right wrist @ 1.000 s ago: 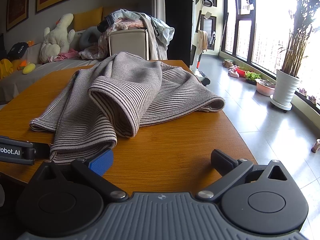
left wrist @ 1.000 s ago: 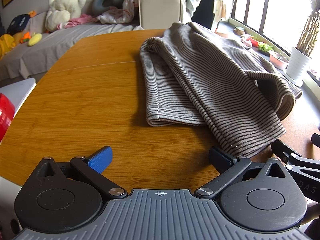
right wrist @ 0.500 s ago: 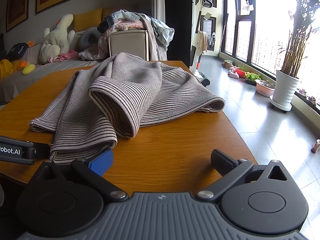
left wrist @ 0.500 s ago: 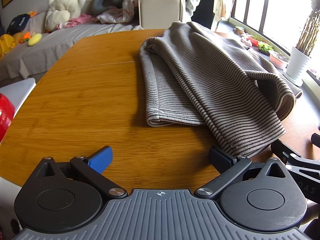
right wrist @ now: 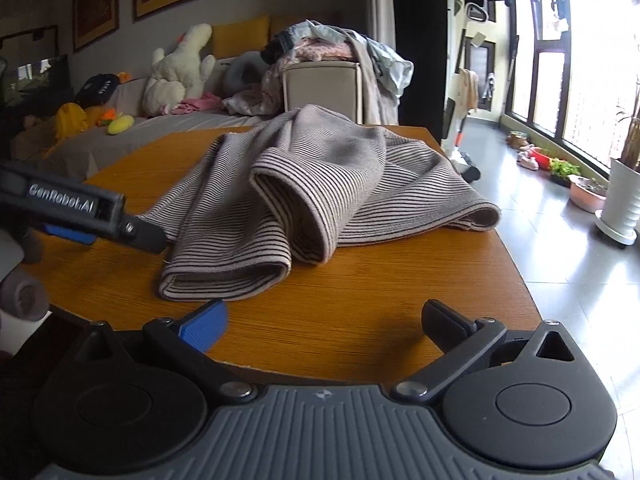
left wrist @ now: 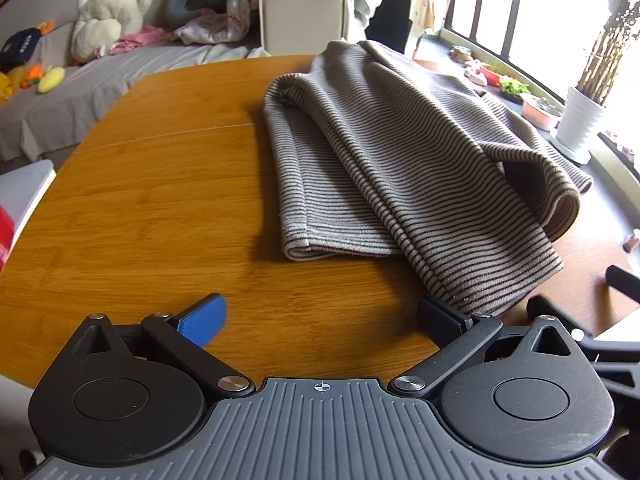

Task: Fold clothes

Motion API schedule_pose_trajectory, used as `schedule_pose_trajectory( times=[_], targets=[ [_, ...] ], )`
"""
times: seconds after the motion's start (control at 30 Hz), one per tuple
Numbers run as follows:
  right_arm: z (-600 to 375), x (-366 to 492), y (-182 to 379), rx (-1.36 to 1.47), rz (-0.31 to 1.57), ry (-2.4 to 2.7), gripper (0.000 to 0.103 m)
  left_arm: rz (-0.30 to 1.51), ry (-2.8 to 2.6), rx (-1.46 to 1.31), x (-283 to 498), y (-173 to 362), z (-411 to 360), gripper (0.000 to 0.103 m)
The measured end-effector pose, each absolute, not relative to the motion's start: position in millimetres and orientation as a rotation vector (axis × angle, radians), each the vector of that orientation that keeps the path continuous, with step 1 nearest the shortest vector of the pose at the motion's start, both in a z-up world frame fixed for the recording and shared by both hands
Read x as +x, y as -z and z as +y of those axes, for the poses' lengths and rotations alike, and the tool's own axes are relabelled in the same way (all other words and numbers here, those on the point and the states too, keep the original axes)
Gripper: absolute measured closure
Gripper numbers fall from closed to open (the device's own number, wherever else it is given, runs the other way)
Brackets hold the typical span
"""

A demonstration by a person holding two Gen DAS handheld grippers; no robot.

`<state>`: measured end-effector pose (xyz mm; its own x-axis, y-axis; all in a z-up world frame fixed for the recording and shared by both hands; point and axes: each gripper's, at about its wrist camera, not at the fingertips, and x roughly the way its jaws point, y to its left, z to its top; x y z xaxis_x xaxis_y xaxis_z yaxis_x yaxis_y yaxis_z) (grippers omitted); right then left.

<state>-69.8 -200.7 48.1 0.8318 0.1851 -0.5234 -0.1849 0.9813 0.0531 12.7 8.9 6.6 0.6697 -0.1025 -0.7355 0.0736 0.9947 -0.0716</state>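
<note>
The right hand-held gripper [right wrist: 324, 318] has risen and drawn back; the left hand-held gripper [left wrist: 320, 316] hardly moved. Both gape wide, empty. The loosely doubled grey-and-black striped knit garment [left wrist: 400, 168] on the wooden desk [left wrist: 160, 208] runs lower right to upper centre, its hem nearest the left.

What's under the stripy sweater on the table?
The striped sweater lies on the wooden table; bare wood shows all around it. Anything beneath its folds is covered and cannot be seen.

Each black hand-held gripper [left wrist: 320, 316] has one blue pad [left wrist: 202, 320], silver screws
</note>
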Motion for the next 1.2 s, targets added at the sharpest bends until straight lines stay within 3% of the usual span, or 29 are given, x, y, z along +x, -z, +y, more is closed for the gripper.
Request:
schedule_pose_trajectory(
  times=[0.17, 0.3, 0.47, 0.63, 0.93, 1.2],
  targets=[
    [-216.8, -73.6, -88.6, -0.001, 0.363, -0.258, 0.000, 0.740, 0.245, -0.105, 40.3, -23.5, 19.6, 0.000],
    [-226.9, -27.2, -112.6, 0.020, 0.273, -0.255, 0.000, 0.667, 0.364, -0.127, 67.4, -35.1, 22.8, 0.000],
    [-249.4, 87.4, -109.7, 0.251, 0.458, -0.242, 0.000, 0.696, 0.459, -0.182, 119.8, -27.3, 21.8, 0.000],
    [-268.8, 179.2, -53.9, 0.580, 0.621, -0.243, 0.000, 0.820, 0.539, -0.271, 166.2, 2.1, 27.7, 0.000],
    [-212.5, 154.0, -50.2, 0.439, 0.644, -0.348, 0.000, 0.792, 0.637, -0.281, 161.0, 13.5, 60.4, 0.000],
    [-192.7, 93.4, -49.3, 0.490, 0.650, -0.494, 0.000, 0.841, 0.646, -0.372, 114.2, 9.0, 113.2, 0.000]
  ],
)
